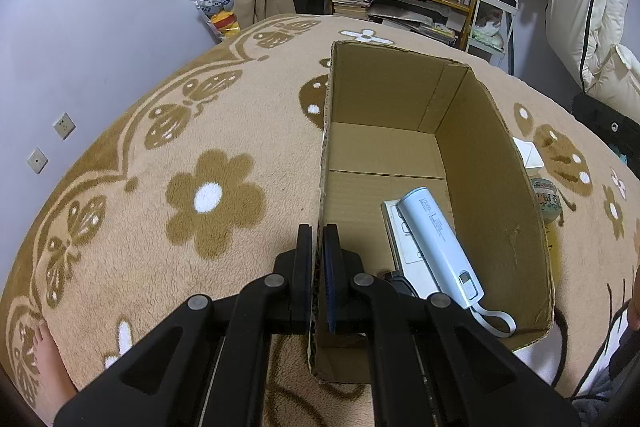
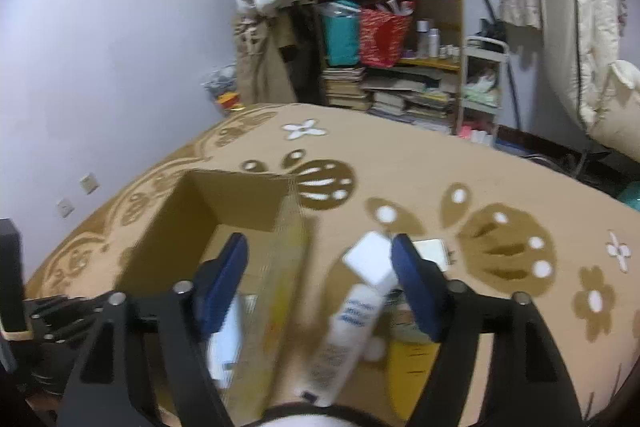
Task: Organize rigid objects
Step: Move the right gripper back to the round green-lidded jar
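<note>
The cardboard box (image 1: 400,155) is sitting open at centre frame on the flowered blanket (image 1: 208,199), holding a pale blue power bank (image 1: 440,247) lying on a flat white item. The left gripper (image 1: 319,239) is clamping the box's left wall. In the blurred right wrist view, the right gripper (image 2: 318,255) is standing wide apart above the box's right wall, a white tube (image 2: 344,339) and white block (image 2: 370,261) lying below it.

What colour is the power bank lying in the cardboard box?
Pale blue power bank, best seen from the left wrist view.
</note>
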Demonstrator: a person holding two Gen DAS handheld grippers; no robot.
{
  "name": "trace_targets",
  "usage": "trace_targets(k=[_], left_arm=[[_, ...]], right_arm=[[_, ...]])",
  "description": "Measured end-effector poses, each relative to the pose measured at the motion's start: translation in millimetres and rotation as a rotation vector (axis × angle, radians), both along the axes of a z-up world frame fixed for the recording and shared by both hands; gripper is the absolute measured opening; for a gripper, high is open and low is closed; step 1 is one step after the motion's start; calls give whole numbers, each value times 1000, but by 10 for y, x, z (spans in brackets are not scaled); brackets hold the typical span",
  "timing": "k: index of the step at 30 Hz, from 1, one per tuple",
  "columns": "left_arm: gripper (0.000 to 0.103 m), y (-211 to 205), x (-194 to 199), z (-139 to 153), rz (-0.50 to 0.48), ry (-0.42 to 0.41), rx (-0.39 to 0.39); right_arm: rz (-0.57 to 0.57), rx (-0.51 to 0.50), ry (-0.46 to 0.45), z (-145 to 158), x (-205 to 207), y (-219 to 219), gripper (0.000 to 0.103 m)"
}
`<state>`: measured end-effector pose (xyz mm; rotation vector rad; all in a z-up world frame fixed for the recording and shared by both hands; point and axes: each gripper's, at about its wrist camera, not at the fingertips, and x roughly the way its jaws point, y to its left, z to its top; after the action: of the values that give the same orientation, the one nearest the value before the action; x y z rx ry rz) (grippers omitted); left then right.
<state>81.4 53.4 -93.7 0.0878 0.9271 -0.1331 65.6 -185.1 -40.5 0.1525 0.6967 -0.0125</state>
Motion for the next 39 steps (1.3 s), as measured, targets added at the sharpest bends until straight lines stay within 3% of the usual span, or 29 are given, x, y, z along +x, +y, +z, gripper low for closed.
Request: trace_targets(k=[5, 7, 27, 39], left_arm=[[6, -1, 0, 0, 0, 1, 1], [6, 4, 1, -5, -1, 1, 7], [5, -25, 0, -35, -2, 5, 18], [4, -45, 26, -30, -20, -9, 31]], right_arm=[[-52, -90, -2, -54, 6, -137, 93], [-66, -105, 8, -77, 22, -180, 103], [-209, -130, 119, -586, 99, -772, 103], [-229, -113, 156, -754, 102, -816, 103]])
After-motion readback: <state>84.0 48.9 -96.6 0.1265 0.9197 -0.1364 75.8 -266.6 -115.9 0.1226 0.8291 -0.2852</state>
